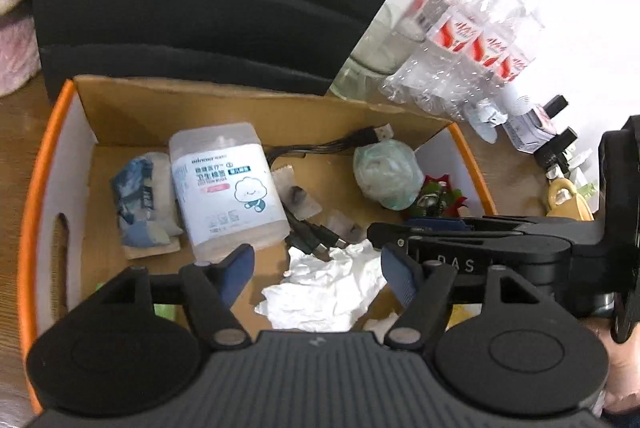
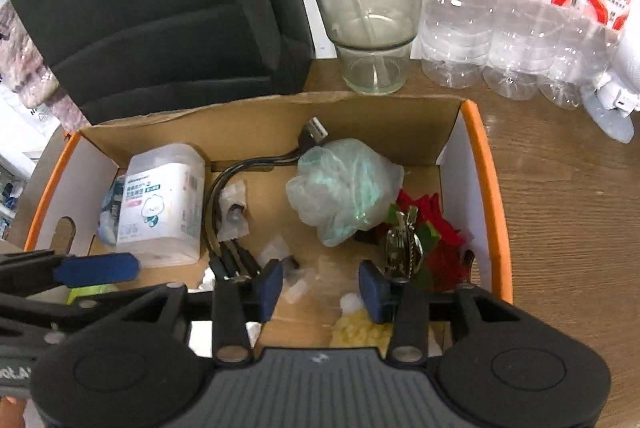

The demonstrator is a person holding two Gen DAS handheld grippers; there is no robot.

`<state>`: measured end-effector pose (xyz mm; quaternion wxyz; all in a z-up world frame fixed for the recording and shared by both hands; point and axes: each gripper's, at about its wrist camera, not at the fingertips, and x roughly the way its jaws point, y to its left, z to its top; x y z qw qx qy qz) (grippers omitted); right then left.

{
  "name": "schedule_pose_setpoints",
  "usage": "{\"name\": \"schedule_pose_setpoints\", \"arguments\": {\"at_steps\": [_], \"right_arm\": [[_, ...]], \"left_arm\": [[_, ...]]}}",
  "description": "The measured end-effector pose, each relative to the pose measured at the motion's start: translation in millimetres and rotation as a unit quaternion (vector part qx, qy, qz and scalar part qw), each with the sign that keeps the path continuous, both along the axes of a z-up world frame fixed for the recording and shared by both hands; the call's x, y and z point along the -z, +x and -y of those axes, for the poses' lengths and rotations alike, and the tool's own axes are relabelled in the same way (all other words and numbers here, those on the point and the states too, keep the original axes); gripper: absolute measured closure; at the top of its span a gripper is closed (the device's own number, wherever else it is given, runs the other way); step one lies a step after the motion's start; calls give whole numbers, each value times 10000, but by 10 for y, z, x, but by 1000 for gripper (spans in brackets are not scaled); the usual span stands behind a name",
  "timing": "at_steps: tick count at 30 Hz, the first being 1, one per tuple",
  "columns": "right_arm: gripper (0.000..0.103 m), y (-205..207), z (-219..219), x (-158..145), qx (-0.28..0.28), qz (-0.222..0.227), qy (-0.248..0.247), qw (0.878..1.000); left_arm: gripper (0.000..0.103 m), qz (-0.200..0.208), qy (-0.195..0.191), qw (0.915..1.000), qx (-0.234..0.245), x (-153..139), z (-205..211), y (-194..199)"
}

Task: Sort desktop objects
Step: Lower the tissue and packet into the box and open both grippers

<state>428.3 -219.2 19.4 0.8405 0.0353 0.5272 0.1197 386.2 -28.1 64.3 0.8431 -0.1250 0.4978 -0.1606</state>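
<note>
An orange-rimmed cardboard box (image 1: 40,163) (image 2: 486,163) holds a cotton swab box (image 1: 226,187) (image 2: 160,203), a black USB cable (image 1: 320,143) (image 2: 248,167), a pale green bag (image 1: 388,173) (image 2: 344,191), crumpled white tissue (image 1: 324,292), a red and green ornament (image 2: 436,228) and metal clips (image 2: 402,248). My left gripper (image 1: 318,272) is open and empty over the tissue. My right gripper (image 2: 322,286) is open and empty over the box floor, near the clips. The right gripper's fingers (image 1: 448,232) cross the left wrist view.
A black chair back (image 2: 152,7) stands behind the box. A glass cup with a straw (image 2: 370,23) and shrink-wrapped water bottles (image 2: 520,15) stand on the wooden table (image 2: 572,228) by the white wall. Small bottles and a yellow padlock (image 1: 566,195) lie at the right.
</note>
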Motion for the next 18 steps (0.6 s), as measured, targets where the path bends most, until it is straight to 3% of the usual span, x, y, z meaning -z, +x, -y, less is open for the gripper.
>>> {"name": "schedule_pose_setpoints", "arguments": {"at_steps": [6,9,13,18], "right_arm": [[51,-202,-5,-469,-65,274,-23,9996],[39,-351,22,-756,-50,437,10,9990],[29,-597,-5,-1006,-63,540,-178,9984],[21,-945,-13,-1158,-28,638,-309,9975]], "left_arm": [[11,494,379,9979,-195,-482,-121,-307],[6,428,879,9940,-487,-638,-174,-437],[2,350,1418,9858,-825,-769,-229,-632],[1,424,2181,9680,-1168,-888,-215,-957]]}}
